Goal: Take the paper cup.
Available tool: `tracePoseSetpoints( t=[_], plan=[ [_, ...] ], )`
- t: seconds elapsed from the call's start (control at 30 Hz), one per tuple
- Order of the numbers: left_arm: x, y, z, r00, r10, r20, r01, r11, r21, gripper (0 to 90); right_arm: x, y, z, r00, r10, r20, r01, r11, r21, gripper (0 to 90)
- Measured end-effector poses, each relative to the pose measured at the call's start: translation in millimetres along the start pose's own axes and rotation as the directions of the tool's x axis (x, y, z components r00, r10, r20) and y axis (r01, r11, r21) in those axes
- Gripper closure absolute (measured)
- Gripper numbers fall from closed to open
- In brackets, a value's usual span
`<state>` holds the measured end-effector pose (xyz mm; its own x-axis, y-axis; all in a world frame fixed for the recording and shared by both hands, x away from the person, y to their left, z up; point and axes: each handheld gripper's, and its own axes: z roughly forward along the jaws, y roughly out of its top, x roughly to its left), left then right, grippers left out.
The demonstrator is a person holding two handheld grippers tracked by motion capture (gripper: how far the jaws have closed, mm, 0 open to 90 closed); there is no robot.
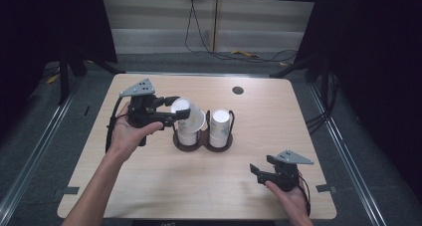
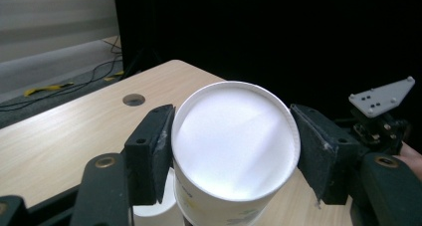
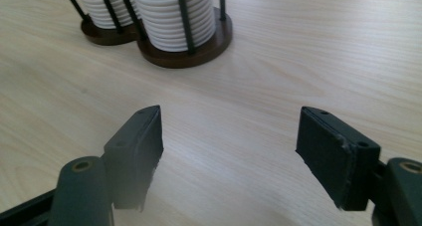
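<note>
Both tongs, left tongs and right tongs, black-bodied with flat rectangular pads on brass-riveted links, each topped by a grey three-cornered plate drilled with small holes, a black cable trailing behind; forearms bare, no sleeves or gloves.

On the table, the cup holder stands mid-table; the left gripper holds a paper cup above its left stack; the right gripper rests near the front right.
</note>
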<state>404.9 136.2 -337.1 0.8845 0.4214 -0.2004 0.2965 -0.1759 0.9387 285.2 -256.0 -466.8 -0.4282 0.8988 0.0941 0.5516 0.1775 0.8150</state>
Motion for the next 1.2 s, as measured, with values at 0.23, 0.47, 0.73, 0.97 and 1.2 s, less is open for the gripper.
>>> tracePoseSetpoints(
  t=[0.23, 0.47, 0.73, 0.97, 1.2],
  plan=[
    [-6.1, -9.6, 2.9, 0.9982, 0.014, 0.058, -0.015, 0.9998, 0.014, 36.5, 13.7, 3.5, -0.4, 0.9933, -0.075, -0.088, 0.074, 0.997, -0.015, 23.5],
    [-10.7, -15.5, 1.6, 0.9962, 0.027, 0.083, -0.027, 0.9996, 0.004, 36.5, 23.3, 10.2, -4.3, 0.9771, -0.115, -0.179, 0.106, 0.992, -0.062, 22.0],
    [-14.3, -33.4, 8.9, 0.9861, 0.009, 0.166, -0.009, 1.0000, 0.000, 36.5, 36.4, 18.9, -7.0, 0.9495, -0.158, -0.271, 0.133, 0.985, -0.110, 17.3],
    [-18.3, -42.5, 18.9, 0.9782, -0.003, 0.207, -0.002, 0.9998, 0.021, 36.5, 47.7, 30.0, -4.1, 0.9223, -0.194, -0.334, 0.150, 0.977, -0.154, 16.0],
    [-23.7, -41.6, 20.6, 0.9718, -0.011, 0.235, 0.007, 0.9998, 0.017, 36.5, 51.2, 38.1, -6.0, 0.9077, -0.177, -0.380, 0.079, 0.963, -0.259, 16.5]
  ],
)
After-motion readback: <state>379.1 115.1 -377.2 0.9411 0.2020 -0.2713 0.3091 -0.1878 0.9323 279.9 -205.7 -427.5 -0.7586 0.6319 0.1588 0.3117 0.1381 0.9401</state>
